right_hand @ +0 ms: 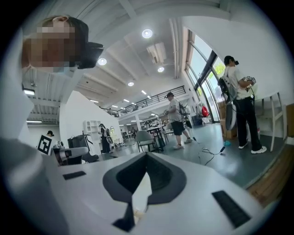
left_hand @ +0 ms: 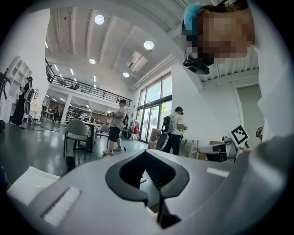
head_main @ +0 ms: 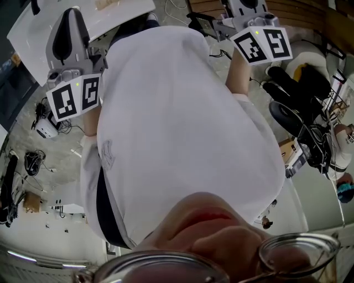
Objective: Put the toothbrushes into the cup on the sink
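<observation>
Left claw (head_main: 69, 25) and right claw (head_main: 251, 6) reach out past the person's white shirt (head_main: 182, 138) in the head view, each with a marker cube (head_main: 74, 97) turned toward the camera. In the left gripper view the jaws are clenched tip to tip with nothing between them; beyond them are a grey chair (left_hand: 76, 131) and a walking person (left_hand: 118, 125). In the right gripper view the jaws are likewise clenched and empty, and a standing person (right_hand: 239, 105) is near the windows. No view shows the toothbrushes or the cup, so I cannot tell where they are.
</observation>
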Demonstrator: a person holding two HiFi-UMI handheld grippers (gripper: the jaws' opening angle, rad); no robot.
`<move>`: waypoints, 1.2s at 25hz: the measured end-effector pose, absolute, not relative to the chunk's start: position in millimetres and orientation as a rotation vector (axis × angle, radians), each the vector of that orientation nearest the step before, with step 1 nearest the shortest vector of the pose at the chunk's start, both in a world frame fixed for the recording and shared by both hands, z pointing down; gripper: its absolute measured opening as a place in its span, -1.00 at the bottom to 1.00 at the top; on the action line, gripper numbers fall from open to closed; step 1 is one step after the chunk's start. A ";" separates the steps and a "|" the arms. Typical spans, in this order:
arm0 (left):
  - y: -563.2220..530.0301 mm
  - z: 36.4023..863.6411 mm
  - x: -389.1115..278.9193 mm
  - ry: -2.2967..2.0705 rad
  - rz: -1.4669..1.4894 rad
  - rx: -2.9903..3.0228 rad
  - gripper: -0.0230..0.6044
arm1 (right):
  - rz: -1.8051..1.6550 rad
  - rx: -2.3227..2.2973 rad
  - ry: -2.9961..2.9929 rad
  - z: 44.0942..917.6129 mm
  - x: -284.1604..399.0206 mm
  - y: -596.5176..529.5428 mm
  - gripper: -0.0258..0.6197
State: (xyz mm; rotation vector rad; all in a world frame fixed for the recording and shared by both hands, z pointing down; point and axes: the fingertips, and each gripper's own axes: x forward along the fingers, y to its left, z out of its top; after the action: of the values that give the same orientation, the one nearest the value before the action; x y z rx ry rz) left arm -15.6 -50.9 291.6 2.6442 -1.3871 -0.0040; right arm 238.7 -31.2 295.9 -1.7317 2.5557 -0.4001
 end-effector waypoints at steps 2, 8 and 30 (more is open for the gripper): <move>-49.3 290.3 -12.7 -1.385 0.000 2.646 -0.91 | -0.405 -1.741 2.554 296.0 242.2 -28.9 -0.90; -52.6 292.1 -11.4 -1.367 0.004 2.652 -0.91 | -0.419 -1.772 2.548 299.6 244.7 -26.8 -0.90; -57.5 277.1 -16.3 -1.345 -0.029 2.695 -0.91 | -0.431 -1.831 2.524 301.9 238.9 -15.9 -0.90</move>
State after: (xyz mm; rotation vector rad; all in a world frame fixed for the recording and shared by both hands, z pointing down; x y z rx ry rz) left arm -16.3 -57.5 277.1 2.6948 -1.3450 -0.0294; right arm 238.9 -15.9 301.9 -1.8309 2.5237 -0.4310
